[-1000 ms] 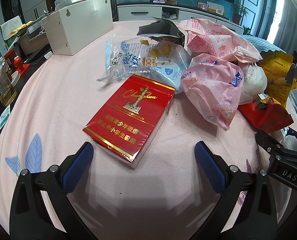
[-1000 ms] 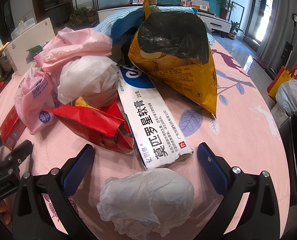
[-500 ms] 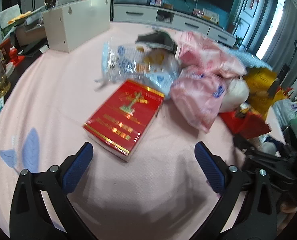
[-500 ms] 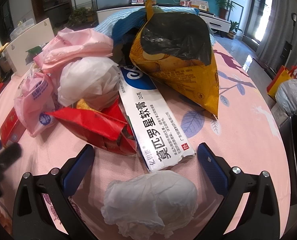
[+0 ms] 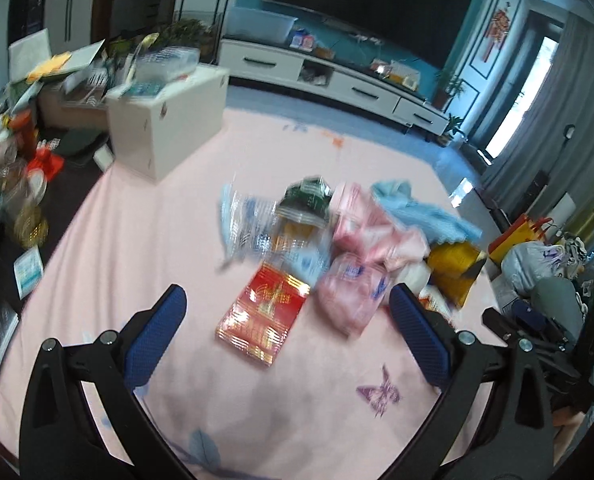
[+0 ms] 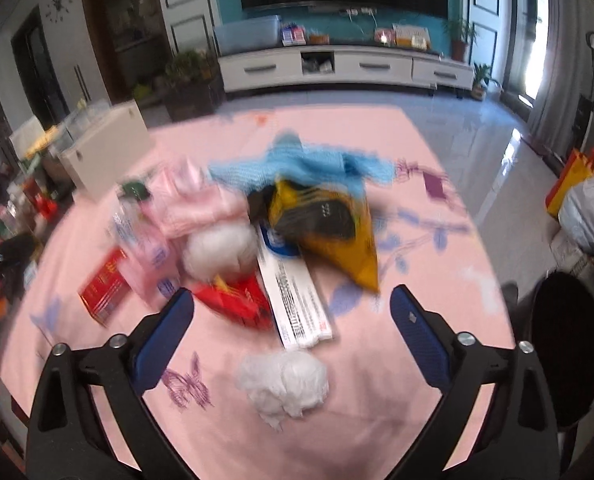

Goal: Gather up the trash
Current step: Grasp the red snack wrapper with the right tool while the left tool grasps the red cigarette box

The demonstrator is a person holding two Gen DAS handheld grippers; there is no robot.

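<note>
Both tools have pulled up and back from the heap since a second ago, so the trash that filled the views now sits smaller and lower, with the room behind in sight, and both views are blurred by the motion. The left tool (image 5: 285, 332) hangs released, fingers wide apart and holding nothing, above the pink-clothed counter (image 5: 177, 216); the right tool (image 6: 293, 336) is likewise spread and empty. The trash lies heaped in the middle of the counter. Nearest the right tool is a crumpled white tissue wad (image 6: 285, 380), lying apart from the heap; it looks very light and soft and should crush under a pinch across its middle. Just beyond it lies a long white ointment box (image 6: 297, 300), likely stiff light card, best taken across its narrow width. Beside that are a red snack wrapper (image 6: 237, 304) and a yellow chip bag (image 6: 337, 236), thin crinkly film, probably slippery, so a bunched edge seems the safer hold. In front of the left tool lies a red cigarette carton (image 5: 265, 320), flat, rigid and glossy; it should be gripped across its short sides. Pink plastic bags (image 5: 353, 300) touch it, limp and easy to snag.
</note>
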